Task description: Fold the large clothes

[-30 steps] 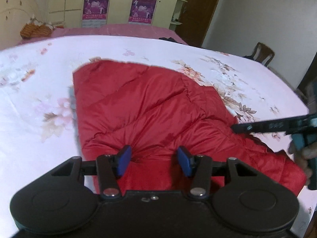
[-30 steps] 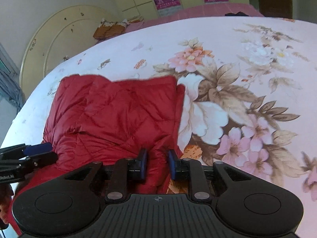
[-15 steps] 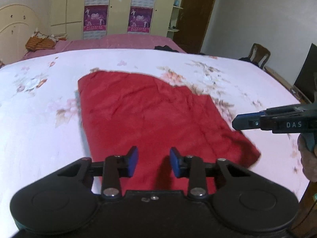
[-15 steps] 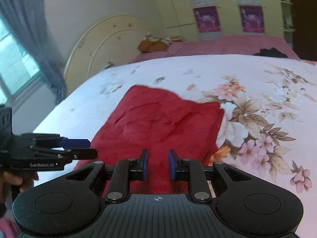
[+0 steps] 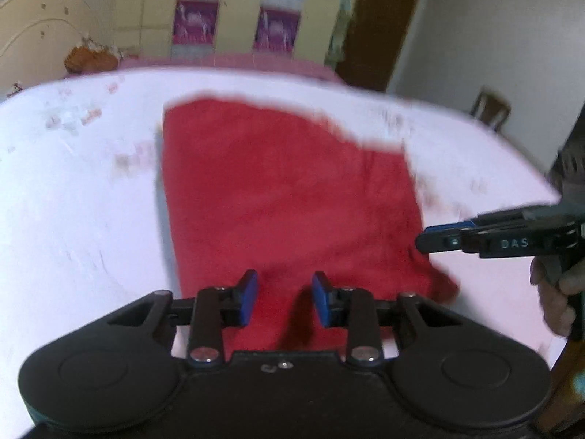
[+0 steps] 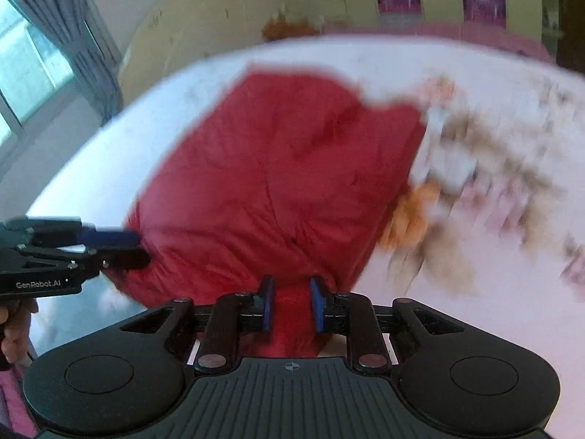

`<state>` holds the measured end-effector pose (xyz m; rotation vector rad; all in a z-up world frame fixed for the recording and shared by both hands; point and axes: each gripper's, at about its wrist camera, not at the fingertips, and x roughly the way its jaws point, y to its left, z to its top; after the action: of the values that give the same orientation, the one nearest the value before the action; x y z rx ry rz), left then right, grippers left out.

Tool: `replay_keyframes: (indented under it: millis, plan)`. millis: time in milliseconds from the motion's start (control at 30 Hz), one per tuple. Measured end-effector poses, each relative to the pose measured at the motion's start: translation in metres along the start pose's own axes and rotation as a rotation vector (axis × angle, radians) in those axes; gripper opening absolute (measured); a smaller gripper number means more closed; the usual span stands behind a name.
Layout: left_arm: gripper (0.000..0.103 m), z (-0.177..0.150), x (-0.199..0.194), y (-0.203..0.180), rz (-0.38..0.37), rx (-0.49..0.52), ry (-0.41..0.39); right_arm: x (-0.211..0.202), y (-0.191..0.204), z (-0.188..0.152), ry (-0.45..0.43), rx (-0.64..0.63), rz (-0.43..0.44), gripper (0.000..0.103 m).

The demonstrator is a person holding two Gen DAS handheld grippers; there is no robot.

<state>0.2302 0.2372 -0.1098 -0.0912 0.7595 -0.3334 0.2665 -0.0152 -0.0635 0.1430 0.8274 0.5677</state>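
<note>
A red quilted jacket (image 5: 285, 197) lies folded on the floral bed sheet (image 5: 73, 201); it also shows in the right wrist view (image 6: 278, 183). My left gripper (image 5: 284, 301) sits over its near edge with red fabric between the blue pads. It also shows in the right wrist view (image 6: 137, 247), at the jacket's left corner. My right gripper (image 6: 290, 303) is shut on a bunched near edge of the jacket. It shows in the left wrist view (image 5: 426, 239) at the jacket's right edge. Both views are motion-blurred.
A cream headboard (image 6: 204, 25) and an orange bundle (image 5: 89, 60) stand at the far end of the bed. Wardrobes with purple posters (image 5: 234, 11) line the back wall. A wooden chair (image 5: 490, 108) stands at the right, a curtained window (image 6: 40, 47) at the left.
Both grippers have risen and pulled back, and the jacket's near edge has lifted with them. The left jaws have closed in. The jacket now looks flatter and more rectangular.
</note>
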Motion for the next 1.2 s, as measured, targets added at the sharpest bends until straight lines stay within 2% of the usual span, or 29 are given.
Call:
replay_keyframes:
  millis: [67,133,200,267,400,633,700,733,800,900,1000,1067,1133,1200]
  plan:
    - [0.035,0.018,0.001,0.011,-0.011,-0.019,-0.052,-0.006,-0.006,0.02,-0.06,0.003,-0.023,0.021]
    - [0.035,0.038,0.019,0.02,0.002,-0.009,-0.073,0.002,-0.016,0.046,-0.11,0.005,-0.057,0.021]
    - [0.035,0.052,0.043,0.032,0.016,-0.034,-0.066,0.021,-0.026,0.065,-0.115,0.013,-0.095,0.021]
    - [0.033,0.057,0.066,0.042,0.024,-0.068,-0.036,0.043,-0.04,0.073,-0.071,0.043,-0.151,0.021]
    - [0.034,0.051,0.088,0.051,0.016,-0.104,-0.006,0.085,-0.069,0.056,0.028,0.147,-0.141,0.021]
    - [0.035,0.041,0.089,0.048,0.029,-0.077,-0.004,0.092,-0.081,0.04,0.002,0.185,-0.113,0.021]
    - [0.033,0.045,0.078,0.043,0.049,-0.062,-0.004,0.076,-0.076,0.046,-0.006,0.194,-0.138,0.021]
    - [0.033,0.046,0.067,0.037,0.05,-0.046,-0.02,0.061,-0.07,0.049,-0.044,0.187,-0.135,0.021]
    - [0.033,0.04,0.039,0.026,0.024,-0.015,-0.054,0.027,-0.058,0.046,-0.105,0.175,-0.086,0.021]
    - [0.033,0.019,0.006,0.007,0.0,0.032,-0.07,-0.014,-0.034,0.025,-0.136,0.135,-0.001,0.021]
    - [0.035,-0.008,-0.005,-0.007,0.024,0.042,-0.012,-0.024,-0.008,0.0,-0.097,0.055,0.018,0.021]
    - [0.035,-0.02,0.002,-0.011,0.07,0.052,0.025,-0.01,0.003,-0.012,-0.04,0.022,0.002,0.021]
    - [0.035,-0.024,0.006,-0.011,0.08,0.028,0.02,0.012,0.006,-0.021,0.048,0.016,-0.036,0.021]
    - [0.033,-0.019,0.002,-0.017,0.11,0.005,0.02,0.012,0.006,-0.023,0.047,0.053,-0.048,0.021]
